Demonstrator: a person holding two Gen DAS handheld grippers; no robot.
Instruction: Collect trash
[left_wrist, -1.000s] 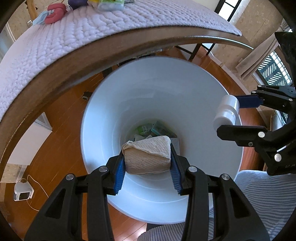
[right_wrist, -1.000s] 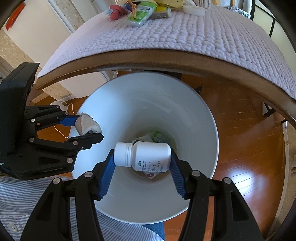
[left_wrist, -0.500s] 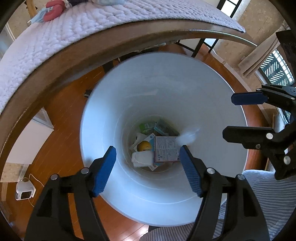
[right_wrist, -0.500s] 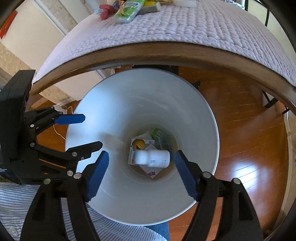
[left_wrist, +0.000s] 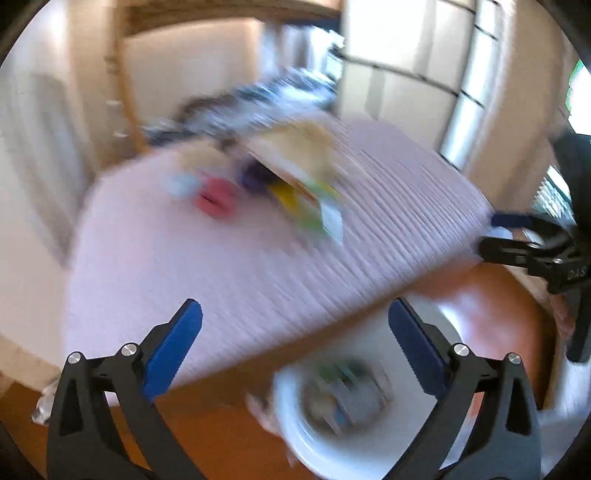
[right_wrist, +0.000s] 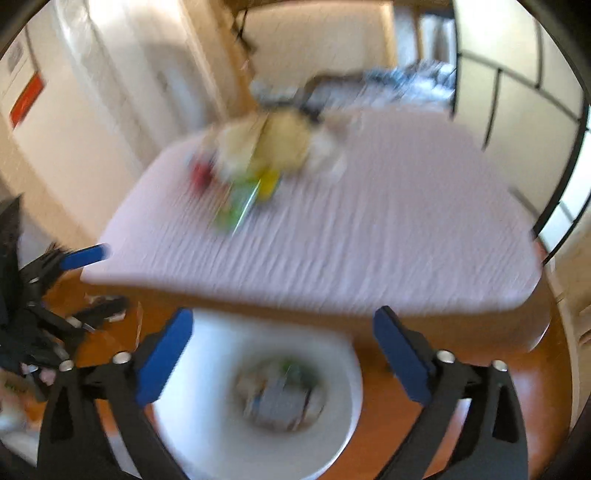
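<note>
Two hand-held grippers (left_wrist: 295, 332) (right_wrist: 282, 336) opening, empty; one white bin (right_wrist: 207, 369) below.

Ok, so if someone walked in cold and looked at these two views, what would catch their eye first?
Probably the white trash bin on the wooden floor just below the table edge, with mixed litter at its bottom. Next, the blurred colourful pile of items on the far part of the lilac quilted table cover. Both the left gripper and right gripper are opening, with nothing between them.
</note>
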